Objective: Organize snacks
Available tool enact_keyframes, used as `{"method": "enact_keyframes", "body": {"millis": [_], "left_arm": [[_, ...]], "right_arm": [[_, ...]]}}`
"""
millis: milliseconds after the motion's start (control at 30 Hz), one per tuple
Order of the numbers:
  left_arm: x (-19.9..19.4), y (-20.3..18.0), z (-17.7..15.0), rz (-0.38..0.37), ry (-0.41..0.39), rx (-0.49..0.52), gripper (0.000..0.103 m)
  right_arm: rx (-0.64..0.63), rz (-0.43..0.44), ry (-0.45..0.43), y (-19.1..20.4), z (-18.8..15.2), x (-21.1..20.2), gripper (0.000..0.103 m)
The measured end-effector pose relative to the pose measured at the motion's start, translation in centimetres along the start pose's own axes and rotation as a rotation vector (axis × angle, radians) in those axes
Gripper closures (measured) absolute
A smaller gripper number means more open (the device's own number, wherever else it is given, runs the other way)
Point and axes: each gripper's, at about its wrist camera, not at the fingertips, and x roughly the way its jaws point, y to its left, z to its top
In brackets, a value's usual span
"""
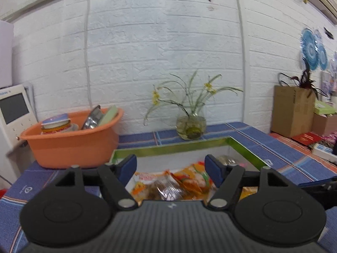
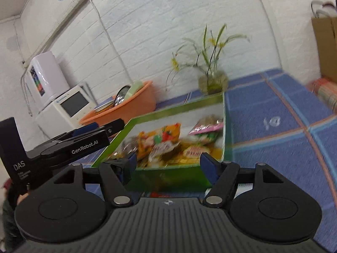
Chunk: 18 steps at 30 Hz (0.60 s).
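Note:
A green-rimmed box point(image 1: 174, 146) with a white inside holds several snack packets point(image 1: 168, 184), mostly orange and yellow. My left gripper point(image 1: 170, 166) is open and empty, held over the box's near side. In the right wrist view the same box point(image 2: 174, 175) lies ahead with the snack packets point(image 2: 166, 141) inside, one of them pink point(image 2: 207, 127). My right gripper point(image 2: 167, 162) is open and empty, just in front of the box's near wall. The left gripper point(image 2: 101, 126) shows there at the box's left edge.
An orange basin point(image 1: 73, 141) with dishes stands left of the box. A glass vase with flowers point(image 1: 190, 124) stands behind it by the white brick wall. Cardboard boxes point(image 1: 292, 109) stand at the right. A white appliance point(image 2: 67, 107) stands far left. A blue checked cloth point(image 2: 273, 126) covers the table.

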Motion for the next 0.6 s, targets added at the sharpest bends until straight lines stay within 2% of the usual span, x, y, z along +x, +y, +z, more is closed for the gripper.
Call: {"method": "enact_keyframes", "body": {"millis": [67,133,233,400,500,600], "left_arm": [[-1.1,0.2,-1.2,-0.090,0.063,-0.024,0.030],[-1.6,0.1,-2.1,-0.163,0.140,-0.044,0.030],[-1.9,0.0,-4.1,-0.211,0.213,-0.084,0.030],[0.2,-1.5,-7.0,-0.294,0.385,-0.059,0.030],[0.9,-1.7,-7.8,-0.399,0.379,-0.112,0.029],[1.3,-1.4,-8.1,-0.409,0.353,-0.172,0.029]], "right_arm": [[0.091,0.011,0.082,-0.8,-0.9,0.6,0.000],[0.165,-0.024,0.156,-1.4,-1.5,1.4,0.000],[0.208,-0.047,0.185,-2.0,-2.1,2.2,0.000],[0.280,-0.082,0.200,-2.1,-2.0,3.4,0.000],[0.274,-0.090,0.186,-2.3,-1.8,4.1,0.000],[0.218,-0.103,0.185,-2.1,-1.9,4.0,0.000]]}}
